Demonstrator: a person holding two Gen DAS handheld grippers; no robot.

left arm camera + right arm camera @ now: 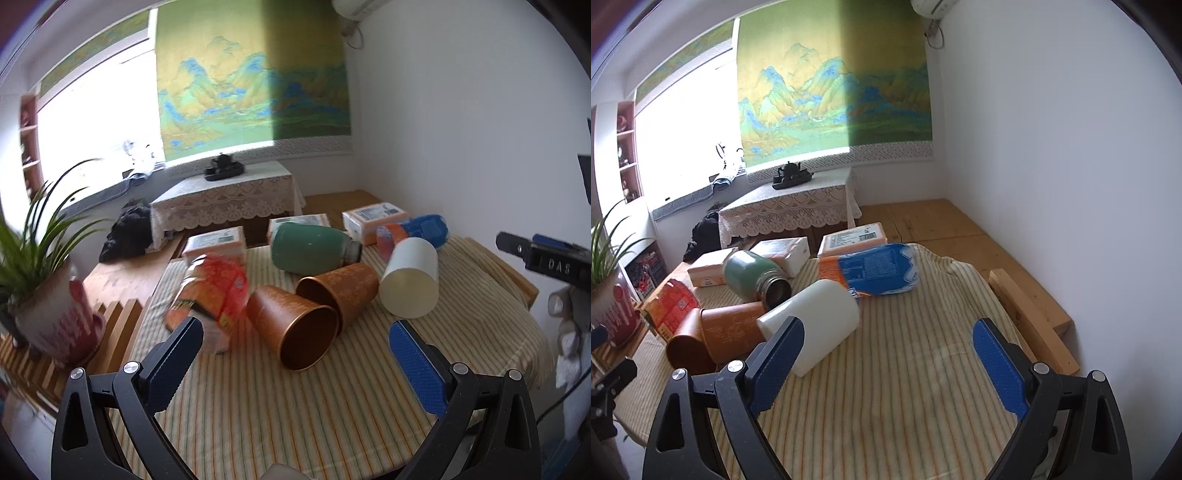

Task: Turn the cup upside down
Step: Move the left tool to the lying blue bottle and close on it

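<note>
Left gripper (pixel 295 345): black frame, blue ribbed pads, jaws spread wide, holding nothing, poised over a striped woven tablecloth (pixel 280 413) in yellow, green and orange.
Right gripper (pixel 888 345): same build, jaws equally wide, empty; its left finger (pixel 777 365) overlaps the white cup in view, contact cannot be told.
Near copper cup (pixel 295 326): tapered, patterned matte wall, lying on its side, mouth toward the camera and slightly right, long axis running back-left.
Second copper cup (pixel 341 291): same make, on its side just behind, touching the first.
White cup (pixel 410 282): smooth cylinder, on its side, one flat pale end facing the left wrist camera.
Snack packet (pixel 210 295): glossy red-orange, blurred.
Green flask (pixel 314 251): matte, metal neck, lying behind the cups.
Blue-orange packet (pixel 875 269): crinkled, beyond the white cup.
Potted plant (pixel 44 266): ceramic pot, far left.
</note>
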